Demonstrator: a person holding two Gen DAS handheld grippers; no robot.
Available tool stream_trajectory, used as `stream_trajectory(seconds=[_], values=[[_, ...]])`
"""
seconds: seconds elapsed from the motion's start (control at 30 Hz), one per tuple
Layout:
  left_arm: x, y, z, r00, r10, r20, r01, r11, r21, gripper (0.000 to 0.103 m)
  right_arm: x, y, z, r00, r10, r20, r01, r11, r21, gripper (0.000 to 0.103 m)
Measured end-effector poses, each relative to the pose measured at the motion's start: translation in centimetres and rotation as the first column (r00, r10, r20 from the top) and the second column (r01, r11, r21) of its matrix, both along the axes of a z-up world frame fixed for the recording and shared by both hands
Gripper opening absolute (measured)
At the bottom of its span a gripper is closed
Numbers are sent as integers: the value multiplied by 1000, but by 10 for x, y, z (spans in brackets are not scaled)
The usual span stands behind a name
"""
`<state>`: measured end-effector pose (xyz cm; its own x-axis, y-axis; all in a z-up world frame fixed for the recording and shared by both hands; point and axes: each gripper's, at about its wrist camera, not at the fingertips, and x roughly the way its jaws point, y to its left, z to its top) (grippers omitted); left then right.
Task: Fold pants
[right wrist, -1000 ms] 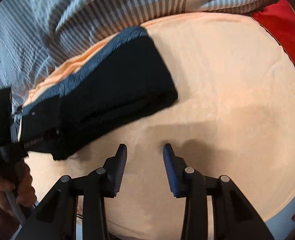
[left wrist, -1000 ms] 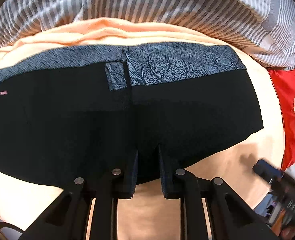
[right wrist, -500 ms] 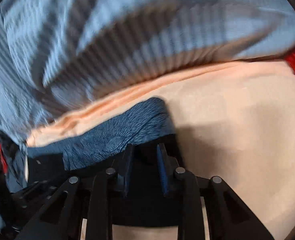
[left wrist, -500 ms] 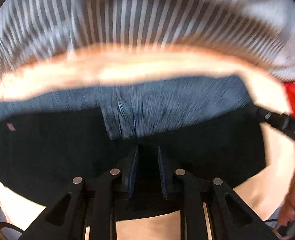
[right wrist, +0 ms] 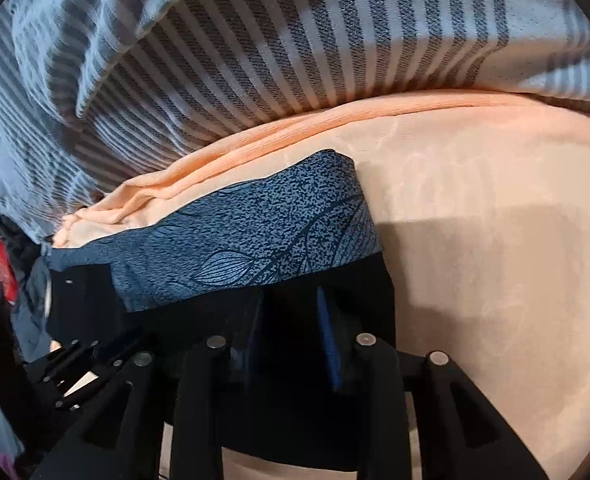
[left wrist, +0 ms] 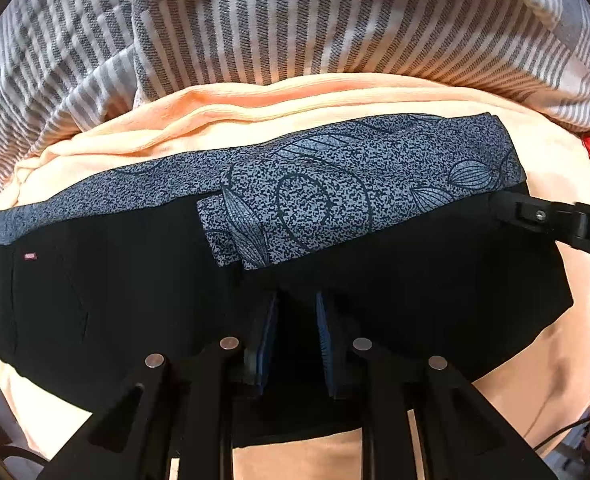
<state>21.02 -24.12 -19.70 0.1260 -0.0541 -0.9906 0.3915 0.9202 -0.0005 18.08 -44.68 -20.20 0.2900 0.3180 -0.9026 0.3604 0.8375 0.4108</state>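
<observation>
Both grippers sit on the black pants (left wrist: 135, 300) — left gripper (left wrist: 297, 308) clenched on the fabric, right gripper (right wrist: 289, 300) opening, fabric between its jaws.

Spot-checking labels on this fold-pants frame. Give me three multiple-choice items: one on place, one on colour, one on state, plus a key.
1. Where does the patterned waistband lie on the pants?
A. along the far edge, toward the striped bedding
B. along the near edge, under the camera
C. hanging off the bed

2. What colour is the blanket under the pants?
A. green
B. peach
C. white

3. What is between the left gripper fingers?
A. nothing
B. striped bedding
C. black pants fabric

Key: 1 A, the grey-blue band runs beside the stripes. 2 B, peach shows around the pants. 3 C, black cloth fills the narrow gap between the fingers.
</observation>
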Motion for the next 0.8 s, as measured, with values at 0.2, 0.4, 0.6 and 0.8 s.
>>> stream_trajectory(seconds=[0.2,0.4,0.6,0.8], values=[[-4,0,17,998,64,-17,-63,998,16,23,-22,5,29,1000,25,5,-25,998,57,72],[-22,7,51,995,104,-5,-104,994,-19,80,-61,12,52,997,47,-56,-43,997,71,74],[-47,9,80,993,119,-12,-118,993,7,80,-87,17,74,993,55,-103,-48,997,62,79],[-75,30,120,985,173,-5,-173,984,32,80,-105,18,90,988,70,-140,-61,996,64,79]])
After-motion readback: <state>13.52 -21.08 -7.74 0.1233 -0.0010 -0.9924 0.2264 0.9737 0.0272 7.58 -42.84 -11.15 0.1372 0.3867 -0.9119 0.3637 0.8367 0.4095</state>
